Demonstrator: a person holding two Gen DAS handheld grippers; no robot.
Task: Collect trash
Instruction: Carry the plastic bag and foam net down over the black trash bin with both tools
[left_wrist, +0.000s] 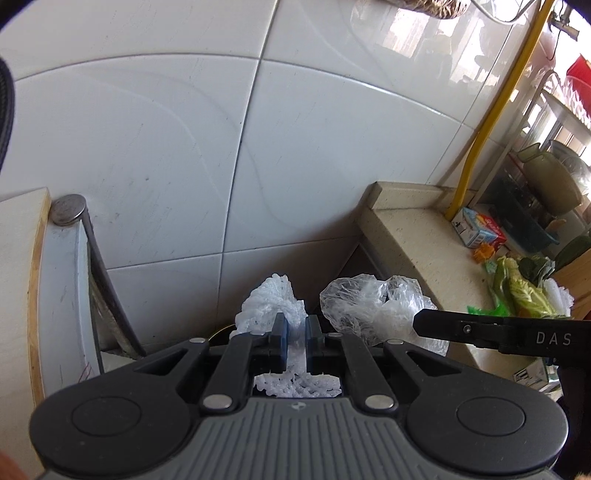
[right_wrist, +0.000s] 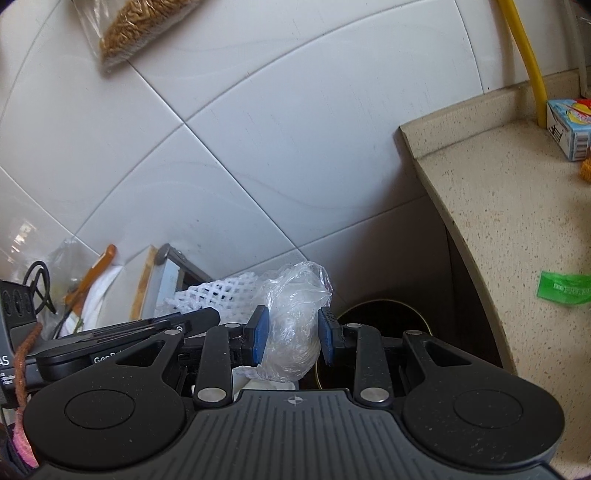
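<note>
Left hand-held gripper (left_wrist: 295, 334): pads pinching white foam net (left_wrist: 271, 304), held up before tiled wall (left_wrist: 166, 147).
Right hand-held gripper (right_wrist: 293, 332): pads clamped on crumpled clear bag (right_wrist: 293, 325), above dark round bin (right_wrist: 384, 317) beside bench (right_wrist: 517, 206).
Bench: green wrapper (right_wrist: 563, 288), small carton (right_wrist: 569, 127).

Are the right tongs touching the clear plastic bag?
Touching. In the right wrist view, the right tongs hold the clear plastic bag, and the left blue pad presses into it.

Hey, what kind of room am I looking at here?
Most likely a home kitchen: glossy white wall tiles, a speckled stone countertop with leafy greens on it, and a bag of grain hanging on the wall.
</note>
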